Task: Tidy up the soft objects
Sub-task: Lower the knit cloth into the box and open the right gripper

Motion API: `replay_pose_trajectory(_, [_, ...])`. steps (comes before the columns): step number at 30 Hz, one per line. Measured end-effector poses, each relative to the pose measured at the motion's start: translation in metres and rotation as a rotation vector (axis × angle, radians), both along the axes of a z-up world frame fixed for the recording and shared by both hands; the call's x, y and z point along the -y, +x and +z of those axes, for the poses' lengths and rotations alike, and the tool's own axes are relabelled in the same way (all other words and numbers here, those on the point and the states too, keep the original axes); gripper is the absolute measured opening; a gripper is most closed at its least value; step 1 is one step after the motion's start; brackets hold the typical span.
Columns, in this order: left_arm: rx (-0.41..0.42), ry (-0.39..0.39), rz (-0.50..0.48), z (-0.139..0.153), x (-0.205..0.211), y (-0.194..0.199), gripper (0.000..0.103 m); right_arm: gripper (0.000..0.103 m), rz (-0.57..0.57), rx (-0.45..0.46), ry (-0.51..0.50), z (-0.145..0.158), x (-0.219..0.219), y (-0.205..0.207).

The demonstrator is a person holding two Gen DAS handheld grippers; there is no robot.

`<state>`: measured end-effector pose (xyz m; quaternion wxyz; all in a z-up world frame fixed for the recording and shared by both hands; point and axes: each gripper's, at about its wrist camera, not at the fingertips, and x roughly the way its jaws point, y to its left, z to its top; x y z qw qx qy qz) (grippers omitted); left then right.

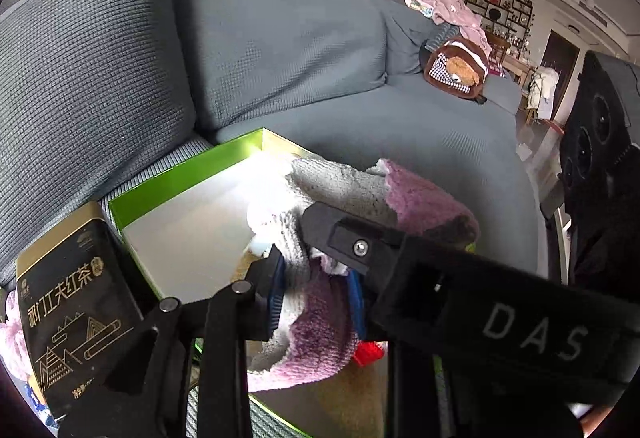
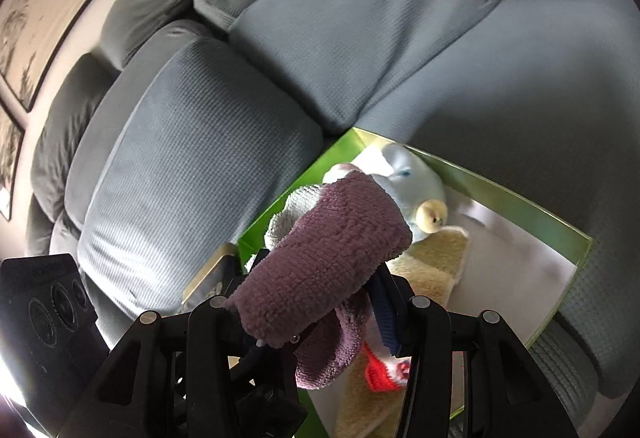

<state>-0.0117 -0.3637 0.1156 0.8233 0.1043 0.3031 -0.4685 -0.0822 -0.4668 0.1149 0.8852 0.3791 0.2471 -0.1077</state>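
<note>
Hanging over the green box [image 1: 168, 177], the purple-and-white fuzzy cloth [image 1: 320, 326] is pinched by both my claws: left gripper [image 1: 316, 294] narrow on its fold, right gripper [image 2: 320, 322] wider on its bunched end. Inside the box at two o'clock lie a pale blue plush [image 2: 416, 189] and a beige plush [image 2: 436, 270]; a black tea tin [image 1: 76, 302] stands at nine.

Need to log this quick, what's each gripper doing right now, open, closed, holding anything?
Left gripper: closed on the purple and white towel.
Right gripper: closed on the same towel, over the green box.
</note>
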Motion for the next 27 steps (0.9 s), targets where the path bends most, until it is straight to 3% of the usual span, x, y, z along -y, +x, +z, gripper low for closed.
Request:
replay_pose_trajectory(11, [-0.039, 0.057, 0.035, -0.015, 0.019, 0.004, 0.025, 0.050, -0.063, -0.038, 0.065, -0.015, 0.019, -0.008])
replay_pose_trajectory(20, [-0.085, 0.029, 0.021, -0.011, 0.008, 0.002, 0.030, 0.050, -0.093, -0.057, 0.071, -0.013, 0.024, -0.015])
replay_pose_trajectory(25, [-0.111, 0.021, 0.044, -0.005, -0.009, -0.001, 0.039, 0.051, -0.103, -0.058, 0.080, -0.010, 0.023, -0.020])
replay_pose_trajectory(27, [-0.100, -0.004, 0.048, 0.003, -0.022, -0.004, 0.051, 0.058, -0.114, -0.073, 0.047, -0.004, 0.019, -0.021])
